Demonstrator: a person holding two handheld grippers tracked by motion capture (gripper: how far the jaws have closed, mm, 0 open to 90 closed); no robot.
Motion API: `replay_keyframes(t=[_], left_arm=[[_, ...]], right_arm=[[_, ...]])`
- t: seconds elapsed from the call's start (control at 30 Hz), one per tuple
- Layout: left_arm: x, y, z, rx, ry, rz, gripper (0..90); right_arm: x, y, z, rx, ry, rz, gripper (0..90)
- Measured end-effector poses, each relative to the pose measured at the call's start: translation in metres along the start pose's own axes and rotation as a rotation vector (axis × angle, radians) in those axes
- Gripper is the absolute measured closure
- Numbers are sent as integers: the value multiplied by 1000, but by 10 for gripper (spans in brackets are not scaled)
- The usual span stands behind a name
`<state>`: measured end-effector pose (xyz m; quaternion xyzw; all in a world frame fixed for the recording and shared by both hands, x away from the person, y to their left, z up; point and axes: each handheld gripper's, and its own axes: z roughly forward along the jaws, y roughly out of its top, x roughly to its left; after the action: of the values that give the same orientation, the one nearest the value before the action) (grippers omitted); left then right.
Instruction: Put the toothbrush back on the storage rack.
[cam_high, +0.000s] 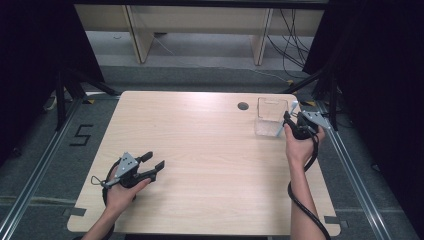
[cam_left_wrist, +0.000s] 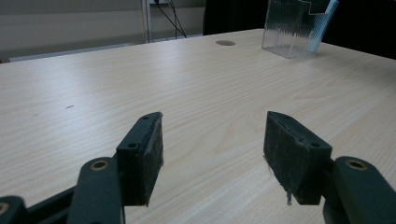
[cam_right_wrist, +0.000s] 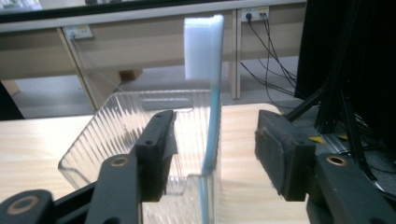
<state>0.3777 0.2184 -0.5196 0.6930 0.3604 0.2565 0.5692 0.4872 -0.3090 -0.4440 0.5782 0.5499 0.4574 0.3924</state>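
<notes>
So the right gripper (cam_right_wrist: 212, 154) has its pads spread wide and not pressing on anything, though the toothbrush (cam_right_wrist: 211, 93) stands right in the gap between them, touching neither as far as I can see. The toothbrush sits in the clear ribbed container (cam_right_wrist: 121, 135) at the far right of the table (cam_high: 200, 150), leaning on the container's near edge, long axis close to upright, white bristle head at the top with the bristles facing left in the right gripper view, pale blue handle running down inside. The right hand (cam_high: 299, 147) holds that gripper level, just beside the container, forearm stretched out from the bottom edge. Over at the near left, the left gripper (cam_left_wrist: 212, 154) lies low on the wood with its pads parted and nothing in them, pointing across toward the container. There's a round cable hole (cam_high: 243, 106) in the tabletop just left of the container, and cables (cam_high: 292, 40) on the floor behind.
</notes>
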Motion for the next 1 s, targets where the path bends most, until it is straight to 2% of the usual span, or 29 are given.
replay_keyframes(t=[0.03,0.1,0.13,0.17,0.2,0.3,0.33,0.37,0.4,0.43,0.47,0.5,0.53,0.57,0.63,0.67,0.73,0.77,0.8,0.83,0.87,0.9,0.97,1.0], left_arm=[[0,0,0,0,0,0,375],[2,1,-1,3,-1,29,375],[2,1,-1,5,1,29,375],[1,1,-1,5,1,29,375],[1,1,-1,5,2,28,375],[1,1,-1,4,1,30,375],[1,0,0,-6,-4,22,375],[-1,-1,0,-3,-3,1,375],[0,-1,0,-1,-5,9,375],[1,-1,-1,13,1,29,375],[1,-1,-1,13,1,33,375],[1,-1,-1,13,1,32,375],[1,-1,-1,13,2,32,375],[1,-2,-1,10,1,29,375],[1,-3,-1,11,1,28,375],[1,-3,-2,12,2,26,375],[1,-3,-2,13,3,25,374],[0,-4,-2,1,-1,4,374],[0,-4,-2,0,-1,4,375],[1,-4,-2,-1,0,6,375],[2,-3,-3,1,1,28,374],[2,-3,-3,8,6,24,374],[2,-3,-3,5,3,20,374],[2,-3,-3,5,2,20,375]], right_arm=[[1,-1,-2,5,-1,3,460],[1,-2,-5,17,1,-11,448],[-1,-3,-7,9,5,-41,444],[1,-5,-10,24,0,-10,439],[2,-5,-13,38,6,-2,435],[1,-10,-21,50,24,-21,427],[0,-12,-22,46,24,-43,421],[2,-13,-25,68,25,-37,418],[4,-16,-26,72,19,-32,418],[4,-17,-29,83,31,-55,418],[6,-19,-30,87,42,-31,418],[7,-20,-33,103,35,-36,418],[9,-22,-35,97,39,-42,418],[11,-23,-37,106,43,-28,417],[11,-25,-39,99,67,-61,414],[13,-26,-40,97,53,-72,410],[16,-28,-45,120,64,-63,405],[17,-29,-46,106,74,-68,402],[19,-30,-48,120,74,-53,400],[20,-30,-51,134,70,-58,398],[19,-31,-51,116,83,-79,394],[22,-32,-54,130,79,-50,393],[20,-34,-56,120,98,-79,391],[22,-34,-59,137,79,-81,389]])
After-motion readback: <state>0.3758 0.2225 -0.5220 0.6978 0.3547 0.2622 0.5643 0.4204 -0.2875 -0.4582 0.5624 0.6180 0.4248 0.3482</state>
